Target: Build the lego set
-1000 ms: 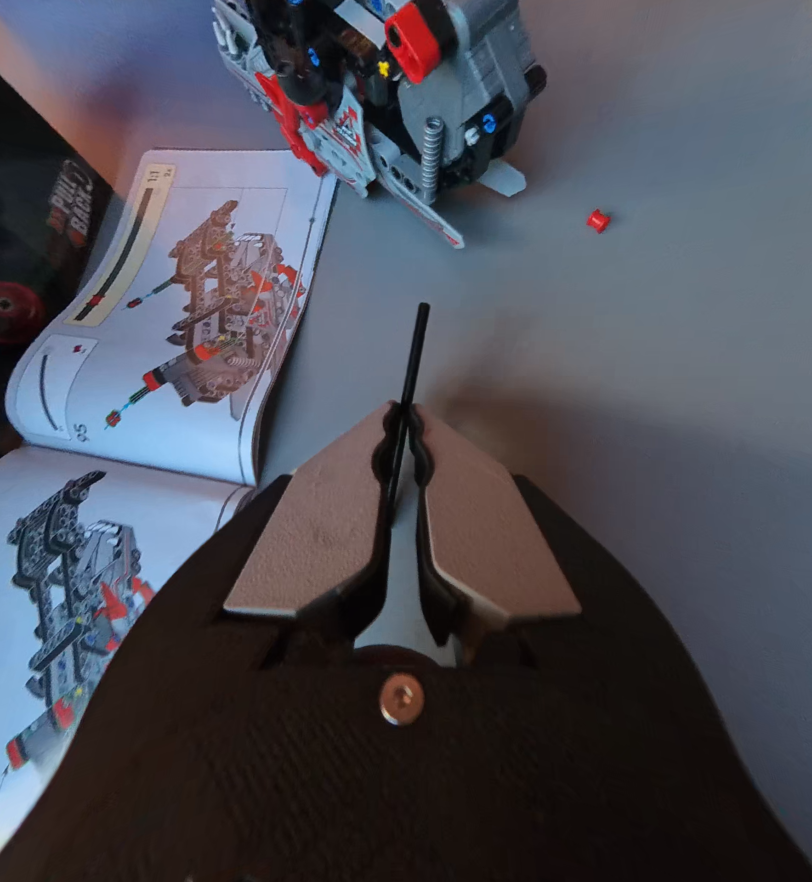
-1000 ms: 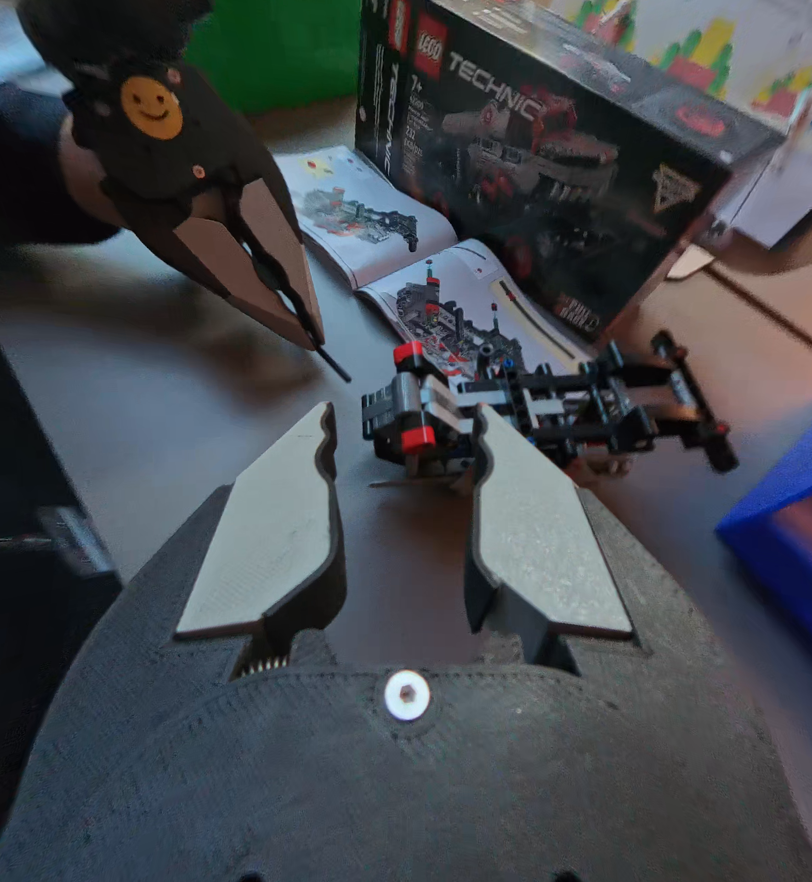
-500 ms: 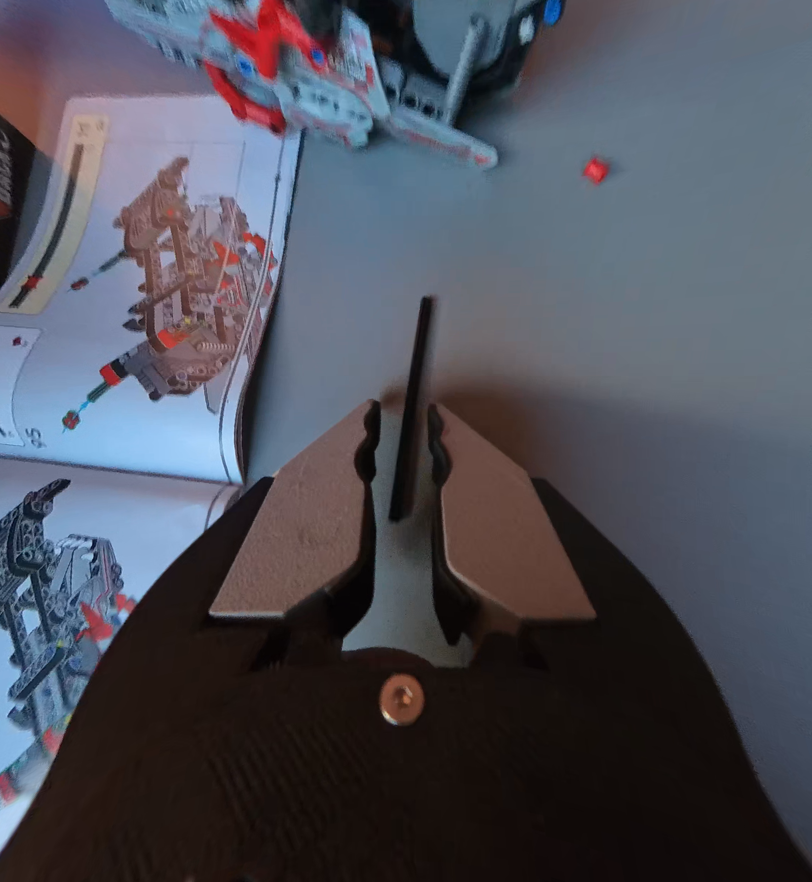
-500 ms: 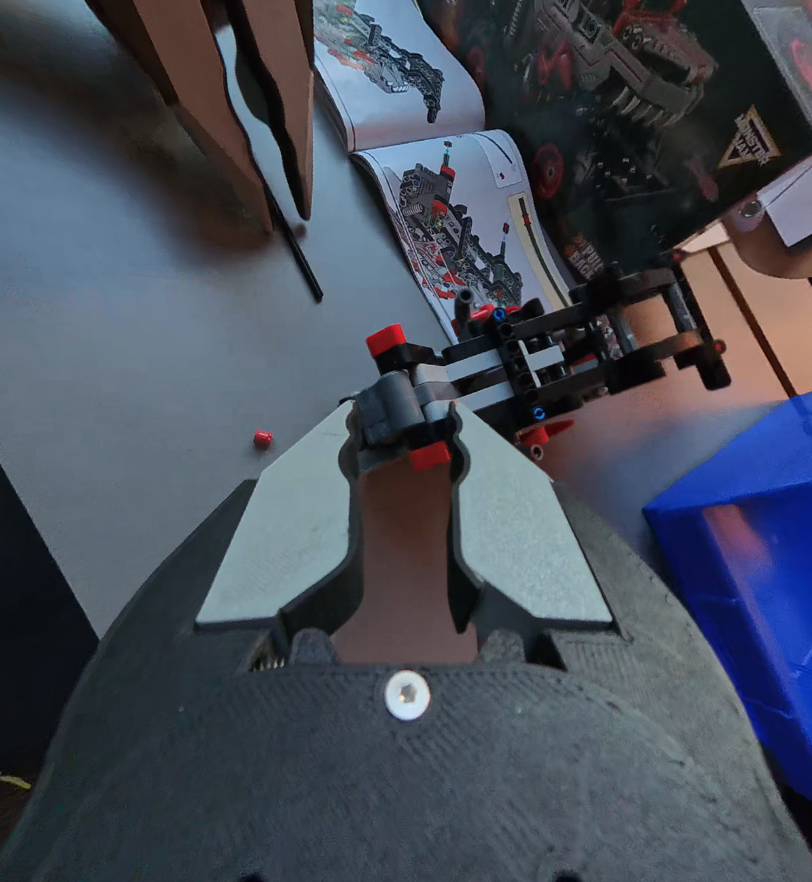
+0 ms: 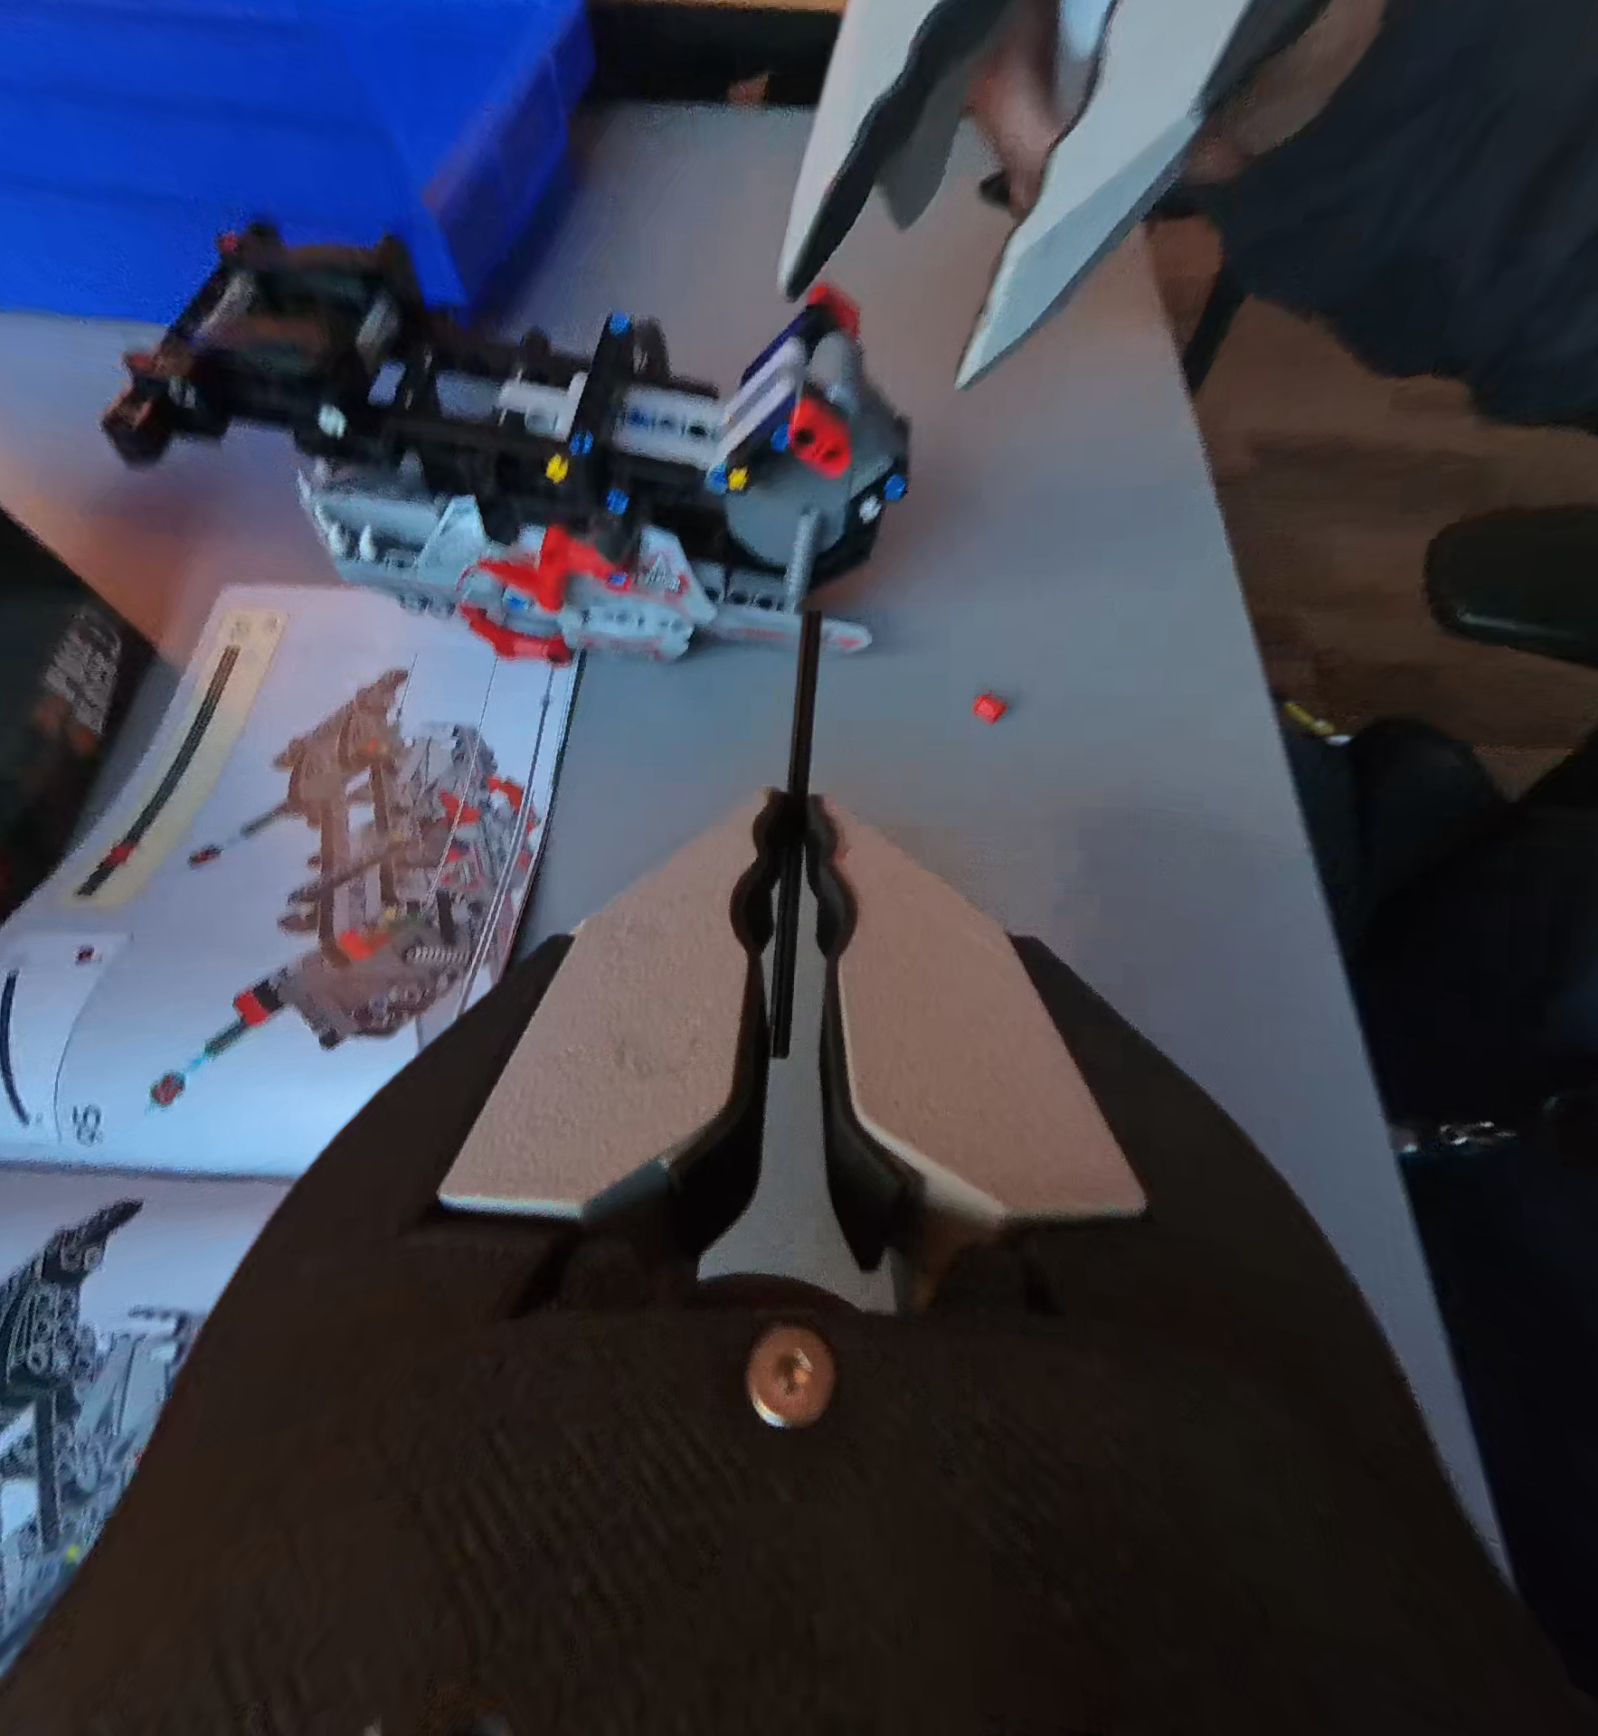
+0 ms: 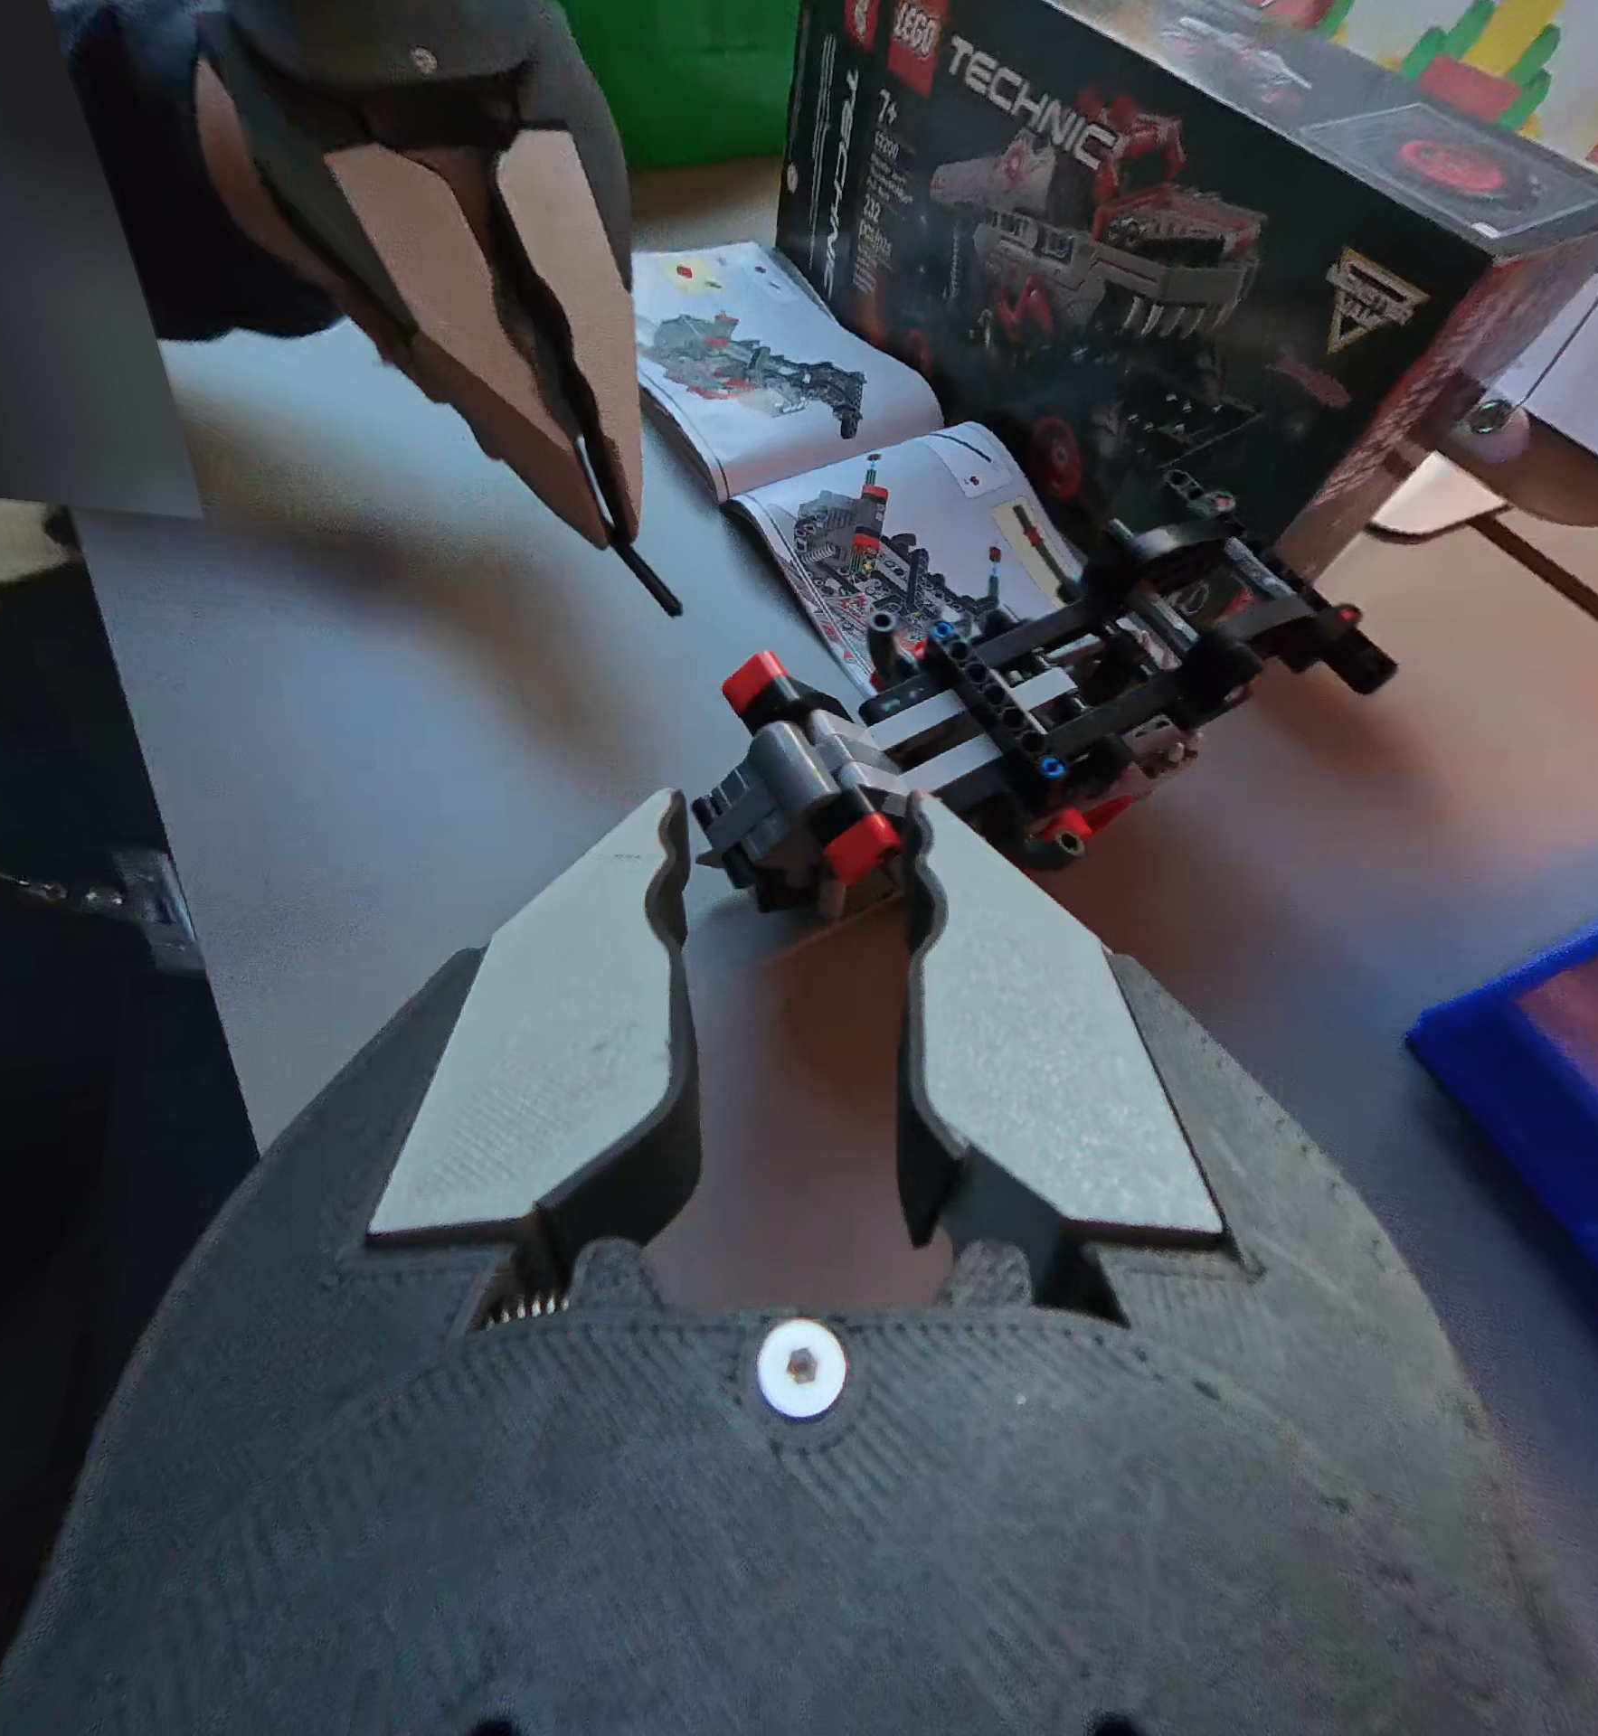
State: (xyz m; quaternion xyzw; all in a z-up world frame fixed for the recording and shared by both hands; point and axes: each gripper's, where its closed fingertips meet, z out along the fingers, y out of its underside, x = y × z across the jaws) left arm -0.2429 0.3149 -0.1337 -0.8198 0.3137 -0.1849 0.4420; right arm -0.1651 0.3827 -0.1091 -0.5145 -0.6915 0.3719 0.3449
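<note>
**Chassis mostly together, axle up next**

While the booklet [image 5: 240,845] lies open on the left of the desk [image 5: 1058,845], the left gripper [image 5: 793,808] has its fingers pinched on one long black axle [image 5: 804,695], held up off the desk and pointing toward the model. One half-built truck chassis [image 5: 532,488] sits just past the booklet, with black beams, grey side panels, red bits and a spring already on. No wheels or bodywork yet that I can see, so I'd guess it's somewhere around the middle of the build. Next over, one tiny red piece [image 5: 989,707] lies loose on the desk, apart from everything. In the right wrist view, the right gripper [image 6: 795,827] has its fingers spread and empty, right up at the grey and red end of the chassis. Also one set box [image 6: 1152,235] standing behind, and one blue bin [image 6: 1546,1080] at the far right.
</note>
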